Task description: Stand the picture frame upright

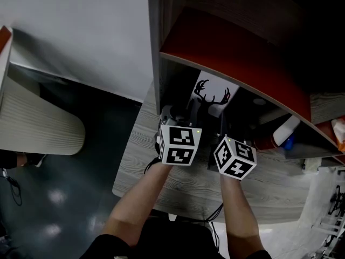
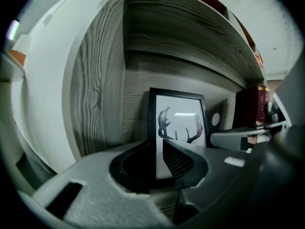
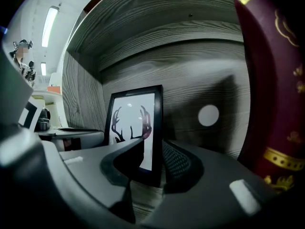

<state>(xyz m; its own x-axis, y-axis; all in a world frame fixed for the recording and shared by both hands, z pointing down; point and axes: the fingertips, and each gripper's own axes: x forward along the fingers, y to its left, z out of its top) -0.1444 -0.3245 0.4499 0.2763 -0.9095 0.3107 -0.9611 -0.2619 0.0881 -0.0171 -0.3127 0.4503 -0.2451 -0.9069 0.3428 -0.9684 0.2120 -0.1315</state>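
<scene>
A black picture frame (image 1: 213, 93) with a white print of dark antlers stands upright on the wooden desk (image 1: 137, 144), leaning against the back panel under a shelf. In the left gripper view the frame (image 2: 178, 120) has its left edge between the jaws of my left gripper (image 2: 159, 159), with a dark gap beside it. In the right gripper view the frame (image 3: 135, 120) has its right edge between the jaws of my right gripper (image 3: 152, 163), again with a slit of room. In the head view my left gripper (image 1: 182, 115) and right gripper (image 1: 222, 127) sit side by side before it.
A dark red box with gold print (image 3: 279, 104) stands close on the right of the frame. The grey wood side wall (image 2: 97, 94) closes the left. Overhead runs a shelf with a red underside (image 1: 226, 50). A white and blue bottle (image 1: 285, 134) lies further right.
</scene>
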